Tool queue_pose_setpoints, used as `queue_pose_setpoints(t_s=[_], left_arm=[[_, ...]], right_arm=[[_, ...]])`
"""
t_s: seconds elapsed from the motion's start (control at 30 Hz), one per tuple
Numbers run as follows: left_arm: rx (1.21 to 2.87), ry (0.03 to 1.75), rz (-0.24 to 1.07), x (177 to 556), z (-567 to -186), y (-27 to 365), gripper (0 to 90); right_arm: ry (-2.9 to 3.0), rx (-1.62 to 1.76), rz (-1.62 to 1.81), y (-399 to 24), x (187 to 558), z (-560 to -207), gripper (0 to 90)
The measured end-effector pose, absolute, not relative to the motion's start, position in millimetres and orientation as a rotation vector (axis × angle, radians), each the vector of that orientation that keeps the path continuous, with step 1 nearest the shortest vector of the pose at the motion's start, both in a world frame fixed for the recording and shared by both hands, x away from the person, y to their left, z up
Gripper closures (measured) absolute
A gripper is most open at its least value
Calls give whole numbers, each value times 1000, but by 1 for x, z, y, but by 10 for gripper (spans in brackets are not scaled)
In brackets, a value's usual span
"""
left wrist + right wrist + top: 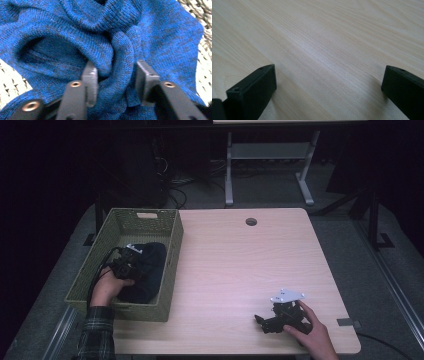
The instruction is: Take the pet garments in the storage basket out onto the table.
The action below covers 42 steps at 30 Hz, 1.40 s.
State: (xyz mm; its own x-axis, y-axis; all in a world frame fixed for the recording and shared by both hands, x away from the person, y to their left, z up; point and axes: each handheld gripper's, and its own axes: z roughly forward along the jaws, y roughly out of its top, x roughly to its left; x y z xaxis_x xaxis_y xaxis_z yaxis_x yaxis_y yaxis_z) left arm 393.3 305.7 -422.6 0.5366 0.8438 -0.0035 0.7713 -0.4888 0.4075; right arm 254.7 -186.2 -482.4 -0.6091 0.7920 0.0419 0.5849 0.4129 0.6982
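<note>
A dark blue knitted garment [147, 270] lies bundled inside the woven green basket [170, 265] at the table's left. My left gripper [131, 265] reaches into the basket, and in the left gripper view its jaws pinch a fold of the blue knit [113, 82] between them, so my left gripper [117, 82] is shut on the cloth. My right gripper [260, 322] rests low over the wooden table near the front right edge. In the right gripper view my right gripper [329, 87] stands wide open over bare wood, nothing between its jaws.
The pale wooden table [240, 265] has a round cable hole [251, 222] near its far edge. Behind the table stands a white metal frame [267, 165] on dark floor, with cables by the basket's far side.
</note>
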Motion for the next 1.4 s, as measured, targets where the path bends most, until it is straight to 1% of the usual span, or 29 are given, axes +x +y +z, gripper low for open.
queue_pose_setpoints(t_s=[0.1, 0.23, 0.3, 0.37, 0.53, 0.7, 0.83, 0.87, 1.07, 1.3, 1.4], left_arm=[[2408, 1339, 260, 394, -420, 308, 649], [2362, 1360, 252, 393, -416, 312, 665], [2346, 1364, 251, 393, -414, 313, 666], [2292, 1362, 249, 391, -410, 316, 668], [2259, 1343, 246, 390, -407, 319, 667], [2189, 1321, 258, 388, -400, 323, 669], [2123, 1301, 304, 386, -393, 327, 668], [2123, 1301, 304, 386, -393, 327, 669], [2005, 1274, 342, 381, -382, 333, 669], [1912, 1231, 323, 375, -373, 338, 670], [1901, 1225, 331, 374, -370, 339, 670]], right_arm=[[2377, 1196, 997, -186, 255, -482, 0], [2378, 1196, 997, -186, 255, -482, 0], [2378, 1196, 997, -186, 255, -482, 0], [2378, 1196, 997, -186, 255, -482, 0], [2377, 1196, 998, -186, 255, -482, 0], [2377, 1196, 997, -186, 255, -482, 0], [2377, 1196, 998, -186, 255, -482, 0], [2377, 1196, 998, -186, 255, -482, 0], [2377, 1197, 998, -186, 255, -482, 0], [2376, 1198, 1000, -186, 255, -482, 0], [2376, 1198, 1000, -186, 255, -482, 0]])
